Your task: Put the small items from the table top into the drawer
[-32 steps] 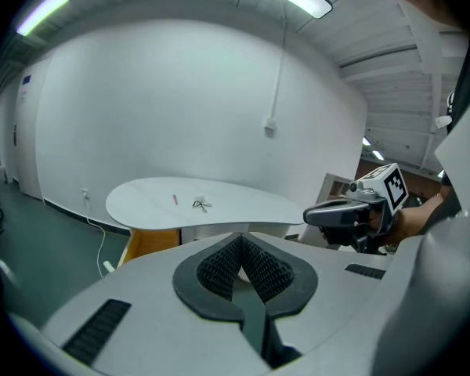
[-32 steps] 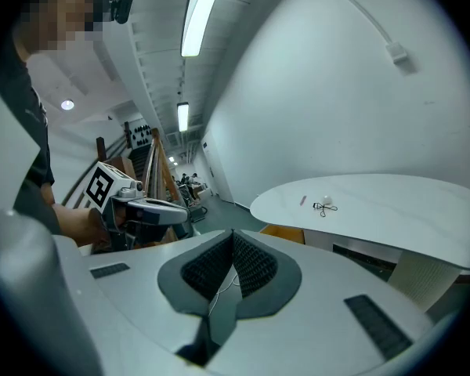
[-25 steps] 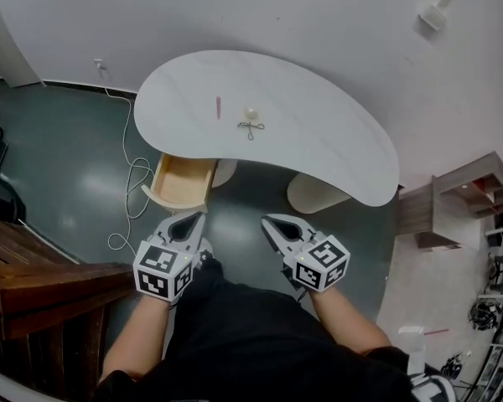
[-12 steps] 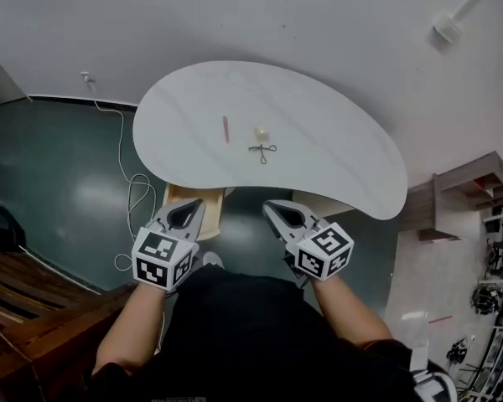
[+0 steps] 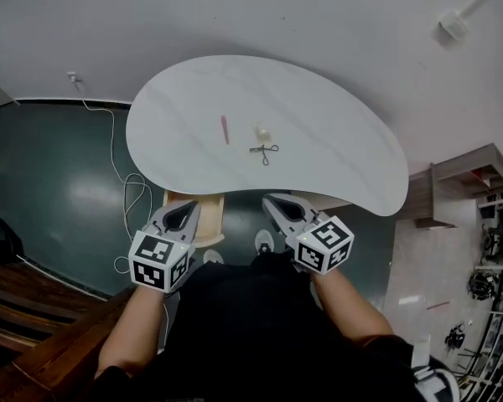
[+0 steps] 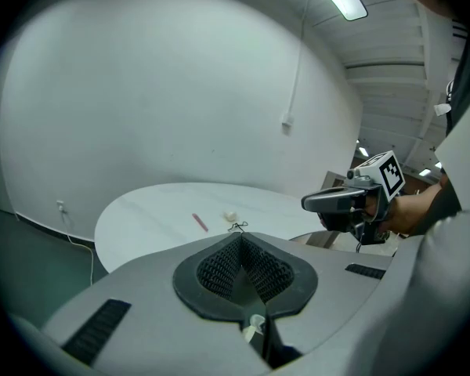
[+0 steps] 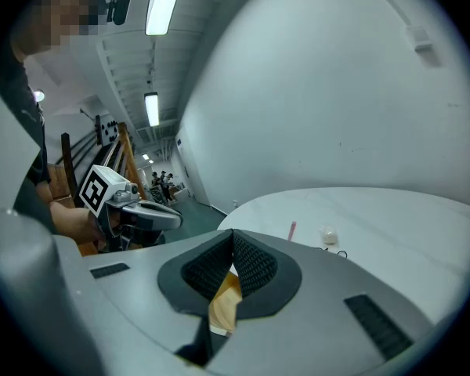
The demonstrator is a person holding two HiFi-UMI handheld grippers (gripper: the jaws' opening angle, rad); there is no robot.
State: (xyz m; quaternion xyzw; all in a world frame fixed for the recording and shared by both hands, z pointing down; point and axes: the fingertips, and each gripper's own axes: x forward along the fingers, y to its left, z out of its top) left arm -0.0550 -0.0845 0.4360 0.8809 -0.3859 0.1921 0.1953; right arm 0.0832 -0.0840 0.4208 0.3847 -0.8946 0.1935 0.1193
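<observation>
On the white kidney-shaped table (image 5: 335,132) lie three small items: a pink stick (image 5: 225,129), a small cream lump (image 5: 261,131) and a thin dark wire piece (image 5: 264,150). Under the table's near edge an open wooden drawer (image 5: 194,218) sticks out. My left gripper (image 5: 179,216) hovers over the drawer, jaws shut with nothing in them. Beside it my right gripper (image 5: 278,208) is held short of the table edge, also shut and empty. The left gripper view shows the pink stick (image 6: 199,222), the cream lump (image 6: 230,215) and the right gripper (image 6: 334,200).
A white cable (image 5: 126,193) trails over the dark green floor left of the table. Dark wooden steps (image 5: 33,325) lie at the lower left. A wooden shelf unit (image 5: 461,182) stands at the right, and a round table base (image 5: 335,201) shows under the right half.
The view has moved closer to the table, so the drawer now lies right under my left gripper. Both grippers keep their places in front of me, jaws unchanged.
</observation>
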